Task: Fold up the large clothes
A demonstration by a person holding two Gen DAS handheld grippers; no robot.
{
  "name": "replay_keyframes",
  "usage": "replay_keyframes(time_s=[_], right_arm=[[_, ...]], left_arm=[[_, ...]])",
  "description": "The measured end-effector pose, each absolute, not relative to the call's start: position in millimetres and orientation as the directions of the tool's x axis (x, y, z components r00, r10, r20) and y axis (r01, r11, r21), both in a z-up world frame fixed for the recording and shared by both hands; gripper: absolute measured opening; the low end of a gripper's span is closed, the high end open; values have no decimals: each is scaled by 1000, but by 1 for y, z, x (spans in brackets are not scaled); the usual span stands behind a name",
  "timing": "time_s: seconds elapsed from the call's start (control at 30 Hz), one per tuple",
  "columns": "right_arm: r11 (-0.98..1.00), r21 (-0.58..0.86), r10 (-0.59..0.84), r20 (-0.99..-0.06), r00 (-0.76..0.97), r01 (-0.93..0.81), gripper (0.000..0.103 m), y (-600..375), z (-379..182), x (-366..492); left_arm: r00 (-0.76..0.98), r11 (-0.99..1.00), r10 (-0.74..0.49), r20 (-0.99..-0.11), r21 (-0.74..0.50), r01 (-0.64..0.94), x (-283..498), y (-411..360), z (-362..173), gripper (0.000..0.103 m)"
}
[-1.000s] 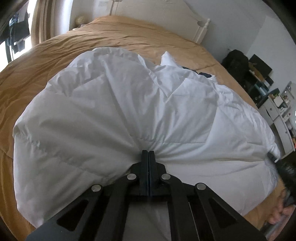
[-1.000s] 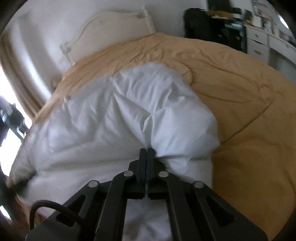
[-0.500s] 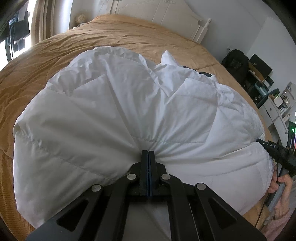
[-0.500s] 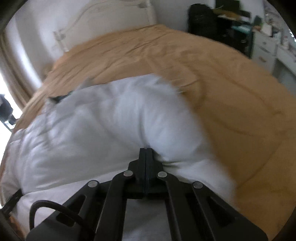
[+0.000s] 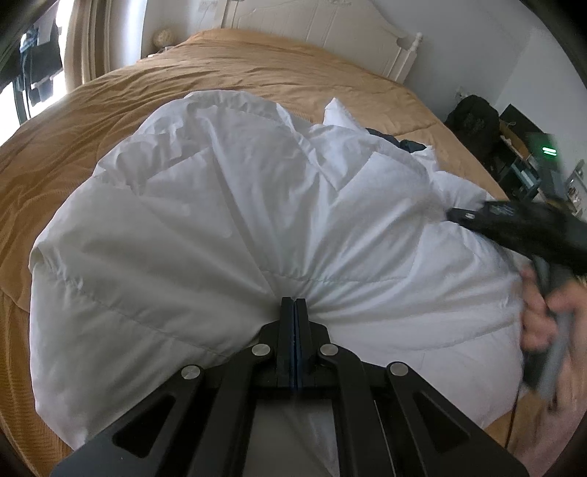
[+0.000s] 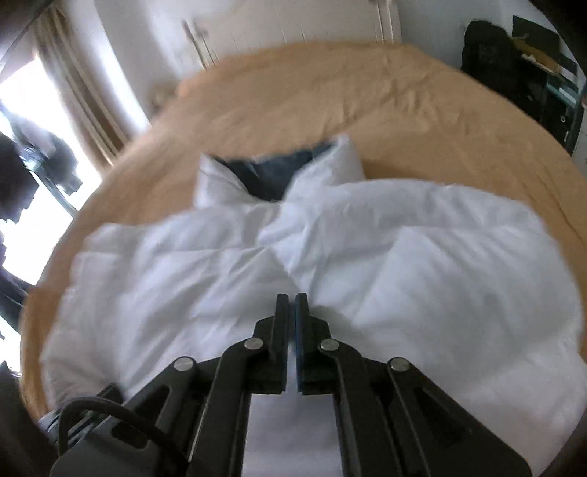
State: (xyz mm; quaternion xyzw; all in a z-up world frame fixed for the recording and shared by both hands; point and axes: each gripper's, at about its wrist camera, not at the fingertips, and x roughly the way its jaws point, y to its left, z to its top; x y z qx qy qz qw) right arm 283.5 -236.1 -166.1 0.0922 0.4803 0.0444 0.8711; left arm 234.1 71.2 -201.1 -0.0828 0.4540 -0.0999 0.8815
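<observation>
A white puffy jacket [image 5: 227, 227] lies on the bed's tan cover [image 5: 256, 69], its dark blue lining [image 6: 271, 172] showing at the collar on the far side. My left gripper [image 5: 294, 301] is shut on the jacket's near hem, and creases fan out from its tips. In the left wrist view my right gripper [image 5: 453, 214] reaches in from the right over the jacket's side, held by a blurred hand [image 5: 543, 315]. The right wrist view shows that gripper [image 6: 291, 298] shut on a pinch of white fabric, with folds running out from the tips.
A white headboard [image 5: 330, 29] stands at the far end of the bed. A curtained bright window [image 6: 33, 146] is on the left. A black bag [image 5: 473, 117] and shelves with clutter [image 5: 524, 154] stand beyond the bed's right edge.
The right gripper has swung in from the lower right and over the jacket's right side, taking white fabric with it; its view has rolled and blurred. The left gripper has stayed put.
</observation>
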Motion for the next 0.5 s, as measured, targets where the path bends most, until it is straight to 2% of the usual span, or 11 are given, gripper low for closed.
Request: replay_keyframes(time_s=[0.13,0.2,0.27,0.4,0.43,0.47,0.5], right_arm=[[958,259,172,-865,472,126,0,-271,-185,329],[951,243,128,-871,475,189,0,-298,-185,346],[949,193,59,-883,465,247,0,-320,-188,354],[904,222,28,-884,466,366,0,-365,-183,343],[896,228,13,-870,493,380,0,-369,-175,333],[894,245,14,-853,522,376,0,-368,-167,323],[892,284,42,-827,560,352,0,-366,-155,309]], left_arm=[[572,971,-235,-786,-212,108,235,67,-201,2],[570,970,-241,-786,-218,110,236,68,-201,2],[567,968,-247,-786,-225,110,237,70,-202,2],[532,967,-246,-810,-240,82,244,73,-193,1],[522,965,-255,-814,-248,83,246,71,-186,8],[518,956,-287,-805,-276,101,249,66,-178,23],[517,939,-338,-786,-317,132,253,58,-170,31]])
